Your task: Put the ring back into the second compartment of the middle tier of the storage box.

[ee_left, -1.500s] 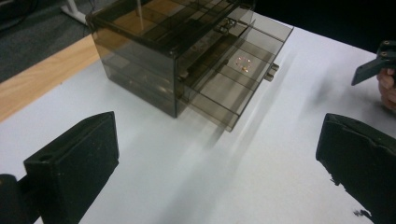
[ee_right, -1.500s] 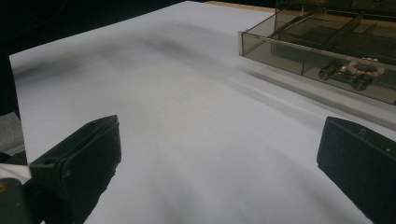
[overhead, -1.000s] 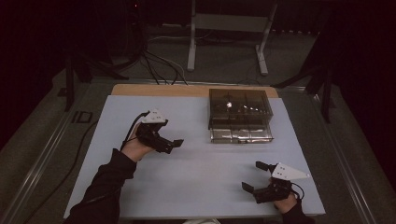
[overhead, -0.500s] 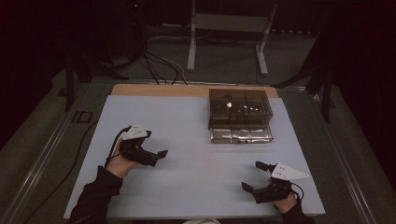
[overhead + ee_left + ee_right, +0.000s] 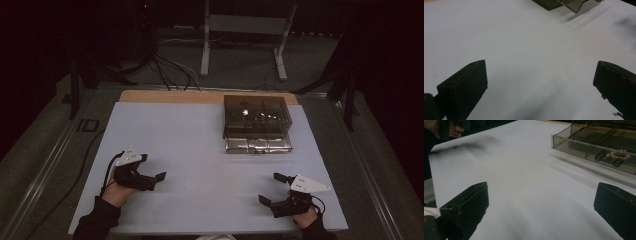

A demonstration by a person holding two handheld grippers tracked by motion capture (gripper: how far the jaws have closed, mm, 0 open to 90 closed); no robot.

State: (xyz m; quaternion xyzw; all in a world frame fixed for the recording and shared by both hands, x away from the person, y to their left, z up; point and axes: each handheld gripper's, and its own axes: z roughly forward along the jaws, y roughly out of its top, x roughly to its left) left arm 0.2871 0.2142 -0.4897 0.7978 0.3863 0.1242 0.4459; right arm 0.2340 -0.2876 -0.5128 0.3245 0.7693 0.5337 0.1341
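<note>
My left gripper (image 5: 157, 178) and right gripper (image 5: 273, 190) are both wide open and empty, the see-through drawer box (image 5: 257, 124) sits far ahead of them, and I think the work is not started.

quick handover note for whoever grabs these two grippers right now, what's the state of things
Left gripper: open, nothing between the jaws, low over the white table at its near left.
Right gripper: open, holding nothing, low at the near right.
Smoky clear drawer box: far right part of the table, apart from both grippers. Its bottom drawer is pulled out toward you; a small part lies in one of its compartments.
Done: drawer is out. Nothing has been picked up.
Left: probably reach into the drawer or push it shut; the right gripper sits nearer to it.
</note>
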